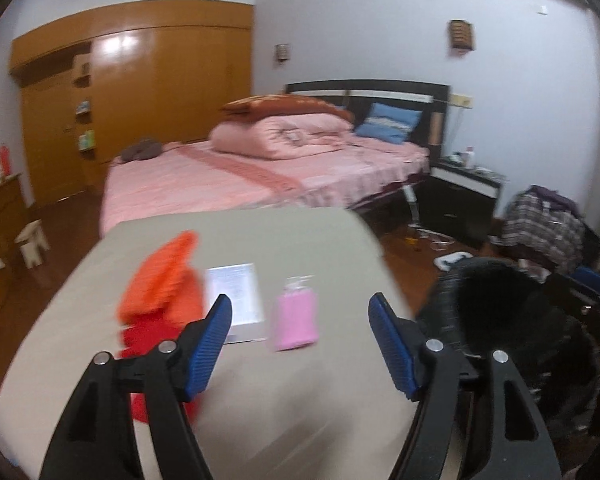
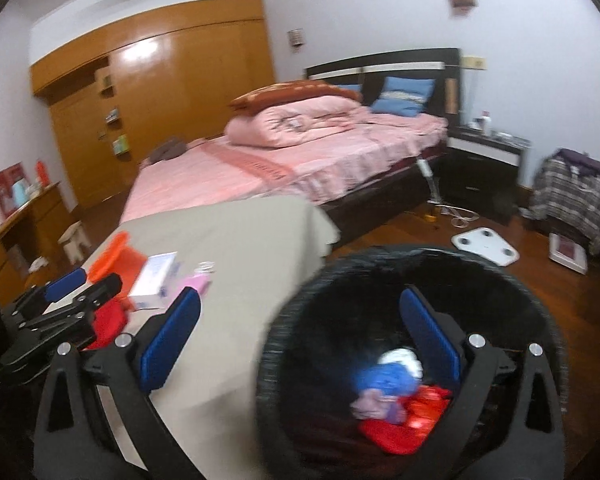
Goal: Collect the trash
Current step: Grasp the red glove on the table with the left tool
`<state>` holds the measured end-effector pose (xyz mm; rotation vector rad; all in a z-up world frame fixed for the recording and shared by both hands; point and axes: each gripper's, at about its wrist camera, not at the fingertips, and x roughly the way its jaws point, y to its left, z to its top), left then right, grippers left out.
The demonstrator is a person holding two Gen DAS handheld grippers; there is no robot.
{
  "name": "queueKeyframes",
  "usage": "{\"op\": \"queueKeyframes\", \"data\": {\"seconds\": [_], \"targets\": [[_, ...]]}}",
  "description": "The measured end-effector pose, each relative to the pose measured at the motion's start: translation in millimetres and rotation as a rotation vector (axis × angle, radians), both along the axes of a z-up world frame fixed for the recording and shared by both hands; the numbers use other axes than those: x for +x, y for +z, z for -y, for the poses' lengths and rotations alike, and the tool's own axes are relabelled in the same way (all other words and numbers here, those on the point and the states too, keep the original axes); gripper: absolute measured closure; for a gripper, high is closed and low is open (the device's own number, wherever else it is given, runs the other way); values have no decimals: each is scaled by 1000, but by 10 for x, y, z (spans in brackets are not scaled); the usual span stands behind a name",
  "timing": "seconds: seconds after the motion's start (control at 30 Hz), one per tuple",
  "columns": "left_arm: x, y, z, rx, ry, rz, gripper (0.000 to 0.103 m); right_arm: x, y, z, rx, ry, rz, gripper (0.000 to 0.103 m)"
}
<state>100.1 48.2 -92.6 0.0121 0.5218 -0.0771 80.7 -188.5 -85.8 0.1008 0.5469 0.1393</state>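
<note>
We hold the left tool (image 1: 300, 340) low over the near edge of the tabletop (image 1: 300, 408), its blue pads spread wide and gripping nothing. Ahead of it lies what is left to collect: a small pink bottle (image 1: 296, 320) on its side between the pads' line of sight, a flat white box (image 1: 236, 300) just beside it, and an orange plastic piece (image 1: 160, 280) resting over something red (image 1: 148, 340) at the left pad. The bottle looks light and stiff, maybe slick, so we judge a squeeze across its body safest, away from the pump end. The box is thin; its edge would need a shallow pinch.

Our right tool (image 2: 300, 344) hangs over the black bin (image 2: 412, 264) standing just off the tabletop's corner, likewise spread and carrying nothing. Inside the bin lie red (image 2: 404, 424), blue and white scraps (image 2: 388, 376), blurred.
</note>
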Motion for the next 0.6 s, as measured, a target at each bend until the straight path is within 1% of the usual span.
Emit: {"op": "queueKeyframes", "data": {"seconds": [0.17, 0.3, 0.47, 0.6], "targets": [[45, -162, -451, 9, 107, -35, 33, 128, -6, -441, -6, 84, 2, 6], [87, -313, -679, 5, 162, -68, 34, 253, -43, -696, -16, 124, -9, 6], [168, -469, -858, 0, 198, -101, 34, 356, -116, -864, -33, 144, -23, 6], [259, -539, -915, 3, 204, -114, 35, 422, -153, -941, -49, 155, -29, 6]]}}
